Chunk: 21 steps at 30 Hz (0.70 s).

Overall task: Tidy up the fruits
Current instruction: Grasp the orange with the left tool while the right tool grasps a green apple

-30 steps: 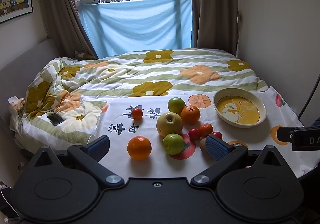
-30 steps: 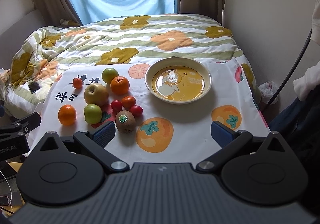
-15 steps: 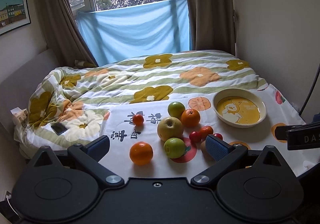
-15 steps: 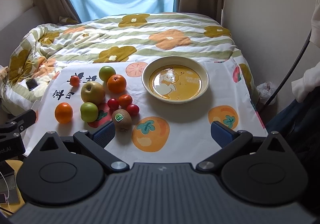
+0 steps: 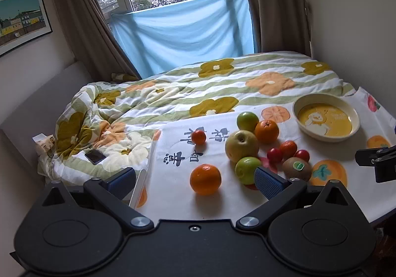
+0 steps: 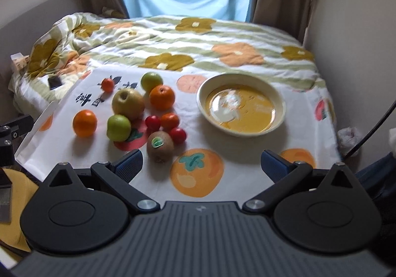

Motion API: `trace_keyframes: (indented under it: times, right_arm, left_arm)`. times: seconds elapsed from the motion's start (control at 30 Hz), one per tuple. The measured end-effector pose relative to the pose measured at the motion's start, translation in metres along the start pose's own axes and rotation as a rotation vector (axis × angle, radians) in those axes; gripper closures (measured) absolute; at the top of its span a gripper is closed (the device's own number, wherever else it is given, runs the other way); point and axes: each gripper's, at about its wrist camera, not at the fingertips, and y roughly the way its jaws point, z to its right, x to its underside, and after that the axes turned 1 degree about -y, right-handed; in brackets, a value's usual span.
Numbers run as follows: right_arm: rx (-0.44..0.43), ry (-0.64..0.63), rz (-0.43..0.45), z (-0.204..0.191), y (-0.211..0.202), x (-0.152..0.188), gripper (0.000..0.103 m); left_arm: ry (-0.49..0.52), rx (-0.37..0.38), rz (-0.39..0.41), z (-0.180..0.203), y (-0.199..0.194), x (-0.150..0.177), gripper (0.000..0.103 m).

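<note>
Two wide-open grippers hang over a cloth of scattered fruit, holding nothing.

The left gripper (image 5: 195, 179) has its jaws spread wide and empty; a near orange (image 5: 205, 179) lies on the printed tablecloth (image 5: 173, 192) between its fingers and apart from them, with a green apple (image 5: 247, 170) just behind the right blue pad (image 5: 268, 182). The right gripper (image 6: 201, 165) is likewise parted and empty, over a persimmon print, with a stickered kiwi (image 6: 160, 146) just ahead of its left pad (image 6: 130, 164). Beyond the kiwi lie cherry tomatoes (image 6: 177, 134), a yellow-green pear-like fruit (image 6: 128, 103), a second orange (image 6: 161, 97), another green apple (image 6: 151, 81) and a small lone tomato (image 6: 108, 84). The yellow duck-printed bowl (image 6: 278, 99) stands fruitless to the right of the cluster, near but apart. Behind spreads the floral quilt (image 5: 222, 83), a phone (image 5: 95, 156) on its left side.
</note>
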Motion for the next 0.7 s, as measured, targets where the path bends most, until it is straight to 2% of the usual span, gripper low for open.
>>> trace_keyframes:
  times: [0.13,0.37,0.53,0.7]
  right_arm:
    - [-0.066,0.065,-0.046,-0.012,0.023,0.005,0.000]
    - [-0.067,0.160,-0.088,-0.044,0.059,0.006,0.000]
    - [-0.044,0.259,-0.102,-0.065,0.085,0.003,0.000]
    - [-0.057,0.355,-0.122,-0.078,0.110,-0.002,0.000]
  left_arm:
    - [0.051,0.038,-0.029,-0.015,0.027,0.011,0.000]
    - [0.116,0.176,-0.080,-0.043,0.078,0.023,0.000]
    - [0.204,0.261,-0.107,-0.051,0.115,0.025,0.000]
    - [0.303,0.349,-0.133,-0.052,0.155,0.023,0.000]
